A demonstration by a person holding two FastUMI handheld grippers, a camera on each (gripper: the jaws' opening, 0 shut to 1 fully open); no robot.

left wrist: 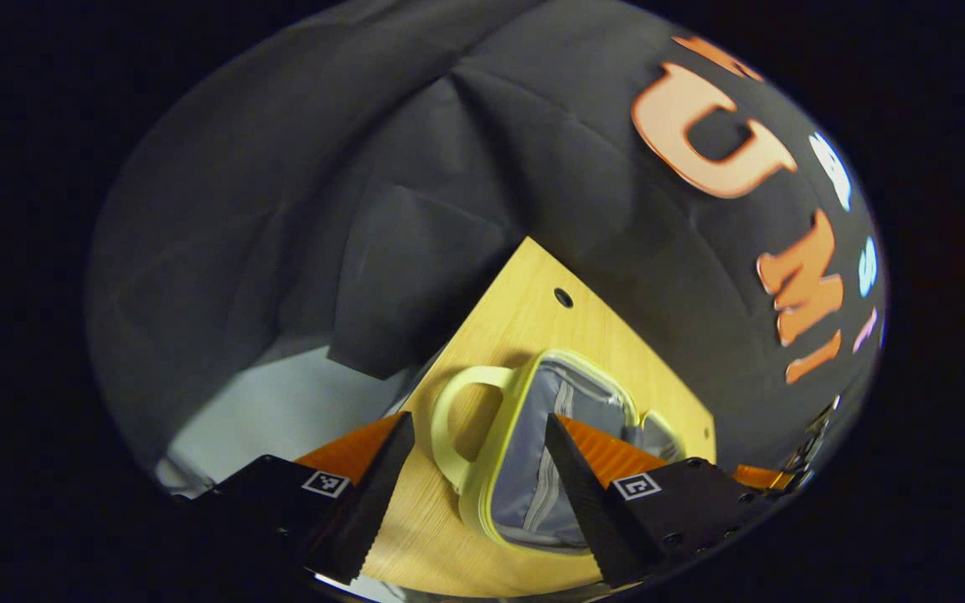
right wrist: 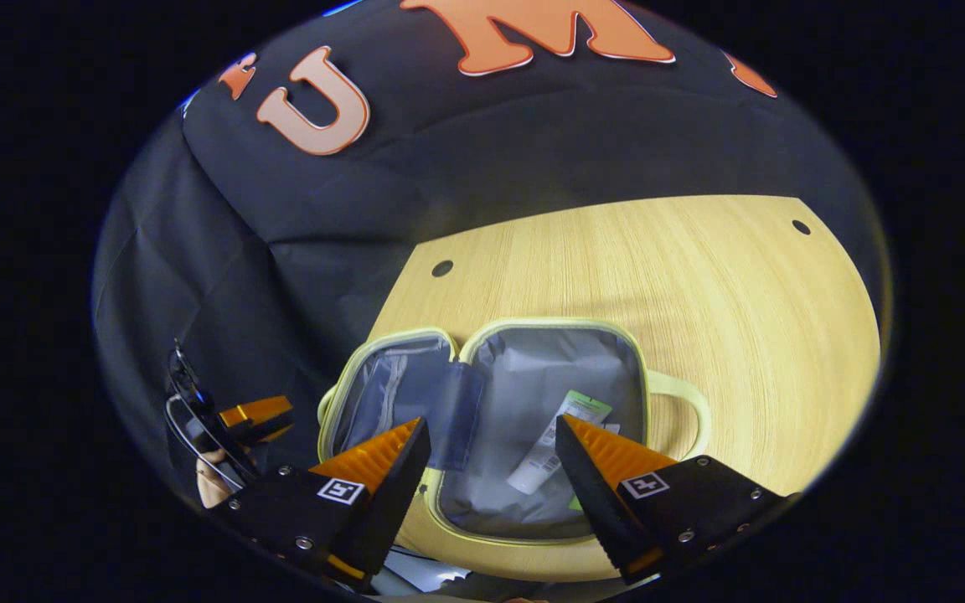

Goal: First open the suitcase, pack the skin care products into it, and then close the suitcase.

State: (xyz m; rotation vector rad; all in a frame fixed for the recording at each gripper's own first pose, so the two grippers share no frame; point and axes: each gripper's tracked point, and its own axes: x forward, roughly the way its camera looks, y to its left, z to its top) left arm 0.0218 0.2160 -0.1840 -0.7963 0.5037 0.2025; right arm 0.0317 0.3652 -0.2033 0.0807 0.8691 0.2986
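Right gripper view, nearest first: right tool (right wrist: 491,456) spread wide, nothing held between its fingers, poised above the near rim of the suitcase (right wrist: 524,511). Just beyond the fingertips (right wrist: 570,431), the small pale-yellow suitcase lying open flat on the wooden tabletop (right wrist: 700,276), grey lining up. In its right half, a white skin care tube (right wrist: 543,459) with a green end lying slanted on the lining, partly hidden by the right finger; a bit of green packaging (right wrist: 575,501) just beside that finger, too little showing to name. Left half of the case showing a zipped grey pocket (right wrist: 394,385). Yellow carry handle (right wrist: 688,406) sticking out to the right, flat on the wood. Off to the lower left, beyond the tabletop's edge, the left tool (right wrist: 260,416) with part of a hand (right wrist: 213,481) on it. Farther back, two round holes (right wrist: 442,268) in the tabletop near its far edge, then the black cloth wall (right wrist: 491,151).

Left gripper view, nearest first: left tool (left wrist: 478,431) also spread wide and holding nothing, tilted over the corner of the tabletop (left wrist: 533,301). Between and past the fingers, the open suitcase (left wrist: 533,469) seen from its handle side, handle (left wrist: 457,419) loop resting on the wood, grey zipped lining facing up. Beyond, one round hole (left wrist: 563,297) near the tabletop's corner, pale floor (left wrist: 281,410) at lower left, cloth wall (left wrist: 415,167) behind.
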